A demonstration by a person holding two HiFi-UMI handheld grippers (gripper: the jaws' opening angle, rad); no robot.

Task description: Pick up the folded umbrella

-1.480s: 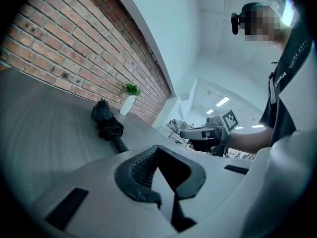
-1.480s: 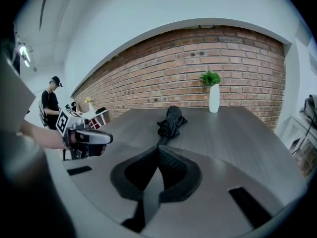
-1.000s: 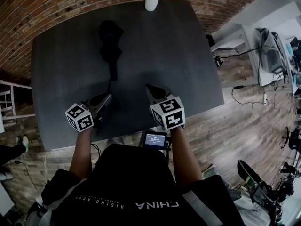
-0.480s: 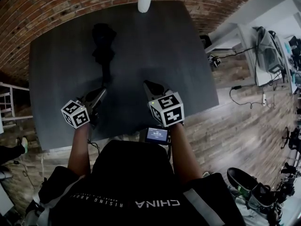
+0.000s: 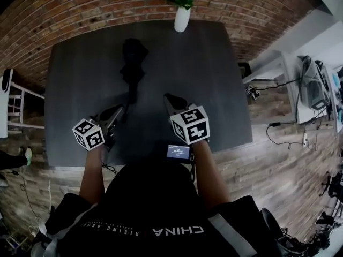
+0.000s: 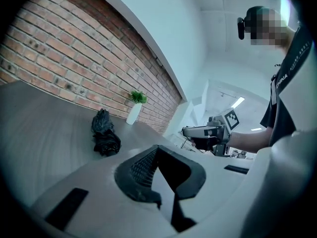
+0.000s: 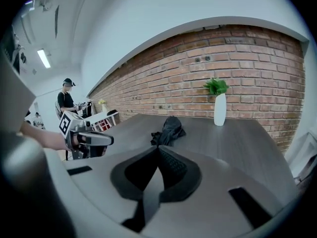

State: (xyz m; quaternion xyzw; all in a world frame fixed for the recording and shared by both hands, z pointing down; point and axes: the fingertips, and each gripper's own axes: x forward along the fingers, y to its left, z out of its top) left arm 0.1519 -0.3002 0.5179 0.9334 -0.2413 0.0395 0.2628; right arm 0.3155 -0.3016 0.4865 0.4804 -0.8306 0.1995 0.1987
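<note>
Plainly, both pairs of fingers are pressed together with nothing between them. The left gripper (image 5: 121, 110) and the right gripper (image 5: 169, 98) hang side by side above the near half of the dark grey bench (image 5: 214, 90), neither touching the task's thing. The folded black fabric umbrella (image 5: 132, 63) lies on the far half of the bench, left of its middle, its length running from the far edge toward the near one. From the head view it nearly merges with the dark bench top, so its handle, strap and exact near end are hard to make out. The left gripper view shows it as a crumpled dark bundle ahead and to the left of the closed fingers (image 6: 143, 170), clear of them. A white vase with a green plant (image 5: 182, 15) stands at the far edge, against the red brick wall (image 5: 80, 9). The person's dark torso covers part of the near edge, where a small lit screen (image 5: 178, 152) shows.
</note>
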